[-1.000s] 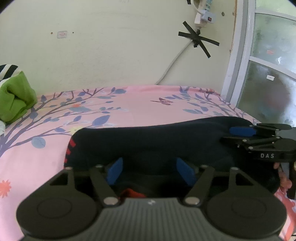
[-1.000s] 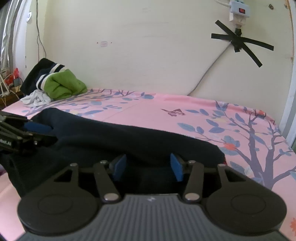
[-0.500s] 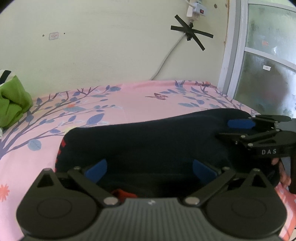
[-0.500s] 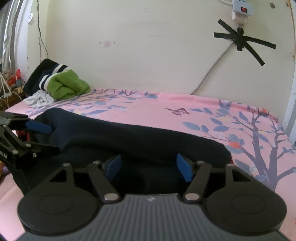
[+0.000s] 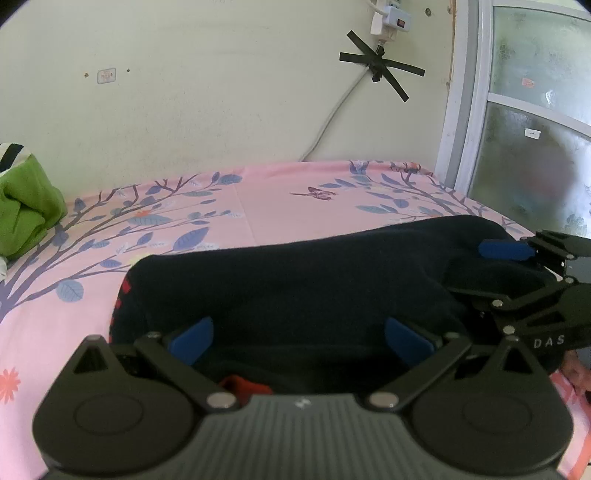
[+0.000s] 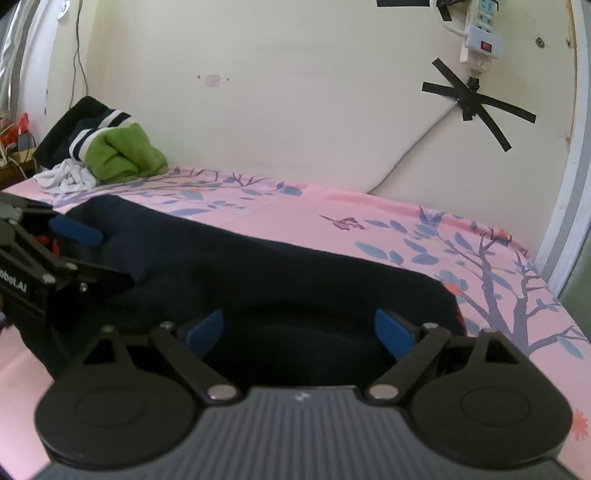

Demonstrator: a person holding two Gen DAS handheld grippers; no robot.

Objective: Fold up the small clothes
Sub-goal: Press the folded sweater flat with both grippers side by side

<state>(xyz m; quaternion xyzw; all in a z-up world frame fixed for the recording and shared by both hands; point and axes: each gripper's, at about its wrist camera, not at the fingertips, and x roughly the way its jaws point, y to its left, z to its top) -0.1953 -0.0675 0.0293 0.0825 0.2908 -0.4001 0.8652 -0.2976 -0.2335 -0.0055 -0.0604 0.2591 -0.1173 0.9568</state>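
- My left gripper (image 5: 299, 341) stands wide open over the dark garment (image 5: 295, 288).
- My right gripper (image 6: 299, 332), lettered "DAS", is opening above that garment, gripping nothing.

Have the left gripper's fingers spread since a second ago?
Yes. The left gripper has opened: its blue fingers now sit much farther apart over the dark garment, not pinching it.

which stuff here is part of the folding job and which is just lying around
Part of the job:
- dark navy garment, lying on the pink bedsheet
- left gripper, jaws open over the garment
- right gripper, jaws opening over the garment

Just lying about:
- green cloth
- striped dark cloth
- white cloth
- power strip
- taped cable
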